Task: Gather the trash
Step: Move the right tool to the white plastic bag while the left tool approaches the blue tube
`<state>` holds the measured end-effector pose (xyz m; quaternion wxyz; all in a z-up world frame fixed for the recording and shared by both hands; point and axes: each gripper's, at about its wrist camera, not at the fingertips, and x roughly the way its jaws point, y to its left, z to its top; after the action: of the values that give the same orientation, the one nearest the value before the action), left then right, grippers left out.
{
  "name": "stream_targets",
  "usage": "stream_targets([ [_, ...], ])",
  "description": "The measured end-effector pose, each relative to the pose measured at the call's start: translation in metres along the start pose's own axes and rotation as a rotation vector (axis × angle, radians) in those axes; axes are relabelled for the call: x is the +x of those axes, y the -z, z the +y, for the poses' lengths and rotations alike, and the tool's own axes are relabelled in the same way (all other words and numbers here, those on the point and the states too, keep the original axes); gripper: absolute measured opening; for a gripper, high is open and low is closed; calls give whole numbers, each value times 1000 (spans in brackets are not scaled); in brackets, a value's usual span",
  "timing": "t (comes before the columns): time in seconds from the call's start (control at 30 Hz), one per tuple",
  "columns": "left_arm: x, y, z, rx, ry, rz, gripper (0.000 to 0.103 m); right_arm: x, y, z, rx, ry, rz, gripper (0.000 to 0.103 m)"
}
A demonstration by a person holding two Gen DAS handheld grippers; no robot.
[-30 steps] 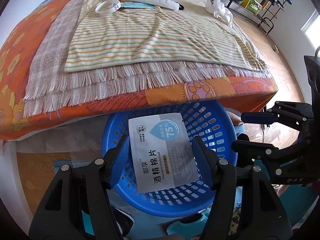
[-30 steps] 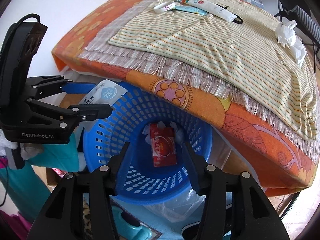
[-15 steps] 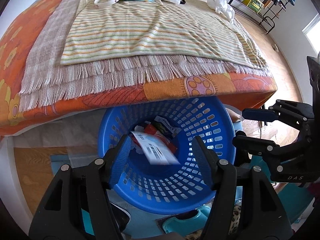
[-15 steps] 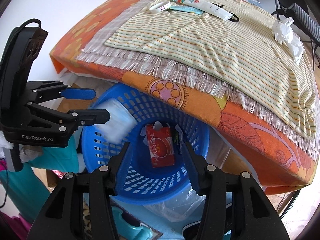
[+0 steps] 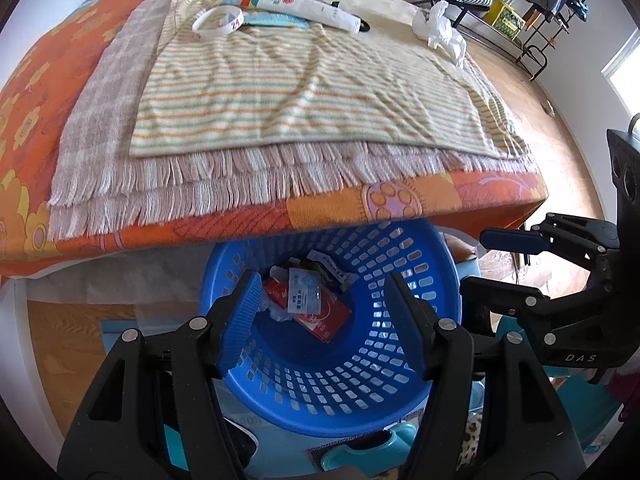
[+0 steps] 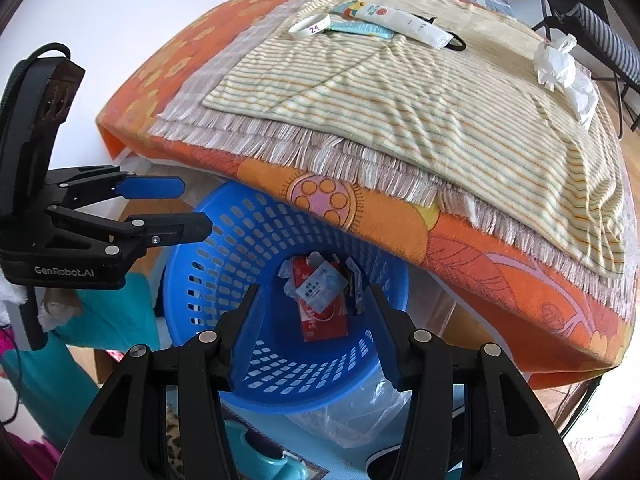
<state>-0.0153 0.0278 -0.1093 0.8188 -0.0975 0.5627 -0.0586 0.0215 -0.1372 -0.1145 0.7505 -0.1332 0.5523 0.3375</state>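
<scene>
Trash in blue basket [image 5: 424, 292]: alcohol pad sachet [image 5: 305, 293] lies flat on top of red packet [image 5: 326, 316], with crumpled wrappers around them at the bottom; basket sits on the floor, its far rim tucked under the edge of the orange bedspread [image 5: 224, 224]; left gripper [image 5: 326, 320] hangs over the basket mouth, pointing down into it, jaws spread wide, nothing between them; right gripper [image 6: 310, 326] same pose from the other side, also spread apart and empty, fingers framing the basket interior; in the right wrist view the left gripper shows side-on at the left, just above the basket's near rim, blue pads parted; in the left wrist view the right gripper shows side-on at the right, beside the rim; remaining items on the striped towel [image 5: 304, 96] on the bed: white wristband [image 5: 218, 22], white tube [image 5: 310, 6], teal packet [image 5: 276, 19] touching under both, crumpled white tissue [image 5: 438, 26] well apart near the far right edge; fringed blanket [image 5: 112, 92] lies under the towel
</scene>
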Motion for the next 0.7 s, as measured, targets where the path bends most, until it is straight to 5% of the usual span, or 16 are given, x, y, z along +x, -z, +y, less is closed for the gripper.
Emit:
stream_targets([
  [0.2, -8, -17, -2, 14, -5, -33, 65, -7, -7, -11, 43, 10, -24, 61],
  [0.7, -26, -110, 31, -50, -20, -145, 65, -31, -57, -67, 187, 25, -77, 63],
])
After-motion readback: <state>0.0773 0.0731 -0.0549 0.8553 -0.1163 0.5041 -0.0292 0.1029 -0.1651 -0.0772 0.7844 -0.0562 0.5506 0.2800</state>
